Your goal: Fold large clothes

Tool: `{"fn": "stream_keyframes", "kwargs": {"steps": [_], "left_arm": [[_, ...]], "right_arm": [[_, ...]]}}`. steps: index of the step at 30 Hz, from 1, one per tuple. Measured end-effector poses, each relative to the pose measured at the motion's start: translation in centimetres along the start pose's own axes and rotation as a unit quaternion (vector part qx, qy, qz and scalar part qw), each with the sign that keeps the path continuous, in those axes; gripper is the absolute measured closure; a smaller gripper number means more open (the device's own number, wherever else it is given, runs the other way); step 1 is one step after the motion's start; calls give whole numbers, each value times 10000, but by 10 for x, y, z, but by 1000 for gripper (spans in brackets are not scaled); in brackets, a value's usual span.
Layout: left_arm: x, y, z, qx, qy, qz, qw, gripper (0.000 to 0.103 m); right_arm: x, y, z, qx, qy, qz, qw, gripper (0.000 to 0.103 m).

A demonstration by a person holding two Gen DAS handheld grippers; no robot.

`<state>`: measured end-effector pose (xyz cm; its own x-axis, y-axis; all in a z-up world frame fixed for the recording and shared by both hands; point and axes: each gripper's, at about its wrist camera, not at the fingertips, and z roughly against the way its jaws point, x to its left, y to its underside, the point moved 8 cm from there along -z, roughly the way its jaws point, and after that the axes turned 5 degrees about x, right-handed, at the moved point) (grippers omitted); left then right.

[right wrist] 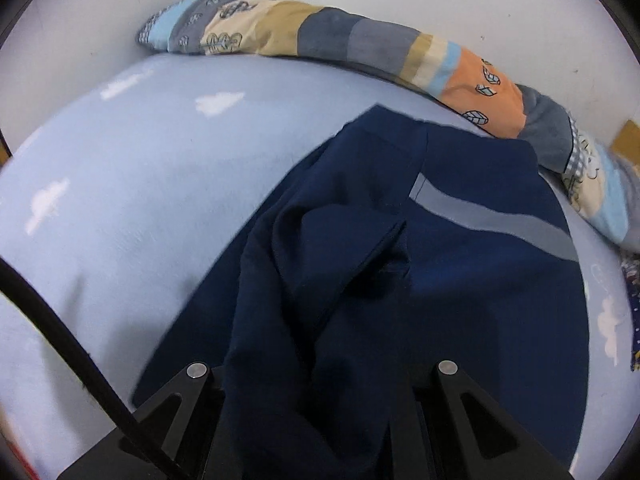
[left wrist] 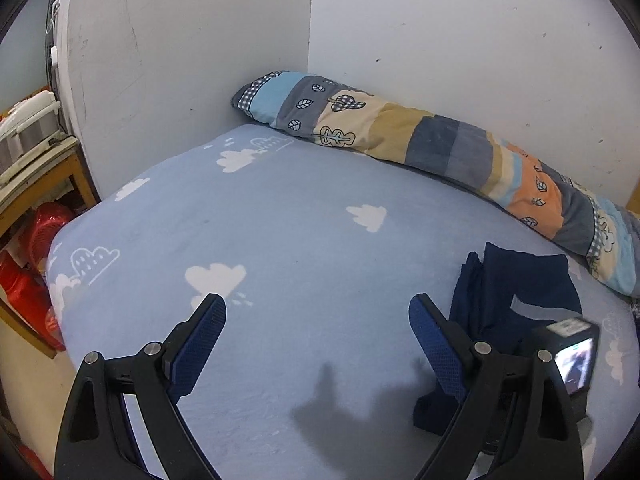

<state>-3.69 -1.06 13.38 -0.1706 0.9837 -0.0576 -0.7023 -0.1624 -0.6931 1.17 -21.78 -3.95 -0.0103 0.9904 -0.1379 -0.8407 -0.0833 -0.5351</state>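
Nearest in the left wrist view, the left gripper (left wrist: pixel 318 312) hangs over the bed with its two black arms and blue textured pads (left wrist: pixel 202 344) spread wide, nothing between them; its shadow falls on the sheet just below. To its right, part of the right gripper's black camera block with a lit screen (left wrist: pixel 570 360) shows, sitting over the cloth.

In the right wrist view, the right gripper (right wrist: pixel 320 380) has its fingertips buried under a bunched fold of the dark navy fabric garment (right wrist: pixel 460 280), which drapes up over the jaws; they are drawn tight together and pinch this cloth. A black cable (right wrist: pixel 60 332) crosses the near left corner.

The garment lies on the right half of the light blue bedsheet printed with white clouds (left wrist: pixel 300 220), partly folded, with a grey band (right wrist: pixel 500 216) across its far right part. Its far edge lies near the long patchwork bolster pillow in blue, beige, grey and orange (left wrist: pixel 440 140), which runs along the white wall (left wrist: pixel 440 40) at the far side. At far left, beside the bed, stands a wooden shelf (left wrist: pixel 52 176) holding red plastic items (left wrist: pixel 24 280).
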Motion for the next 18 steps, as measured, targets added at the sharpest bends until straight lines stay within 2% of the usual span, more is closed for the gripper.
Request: {"fn": "stream_keyframes", "kwargs": {"steps": [3,9,12,13,14,16,17,18], "left_arm": [[5,-3,0,-47,-2,62,10000,11],[9,-2,-3,31,61,266,9996,11],[5,0,-3,30,34,193,9998,11],[3,1,-5,37,19,136,9999,11],[0,2,-6,48,16,79,10000,11],[-3,4,-10,96,-13,-14,10000,11],[-5,5,-10,102,-17,-61,9999,11],[-6,4,-11,99,-21,-102,9999,11]], "right_arm": [[-8,0,3,-22,-114,-127,9999,93],[-6,-31,59,-626,-573,-464,9953,93],[22,-20,43,-418,-587,-121,9973,92],[32,-12,27,-191,-553,29,9983,90],[39,2,6,60,-499,123,9987,84],[43,13,-5,-16,-381,234,9990,81],[47,15,-3,-155,-307,371,9987,74],[49,16,-2,-162,-299,414,9986,62]]}}
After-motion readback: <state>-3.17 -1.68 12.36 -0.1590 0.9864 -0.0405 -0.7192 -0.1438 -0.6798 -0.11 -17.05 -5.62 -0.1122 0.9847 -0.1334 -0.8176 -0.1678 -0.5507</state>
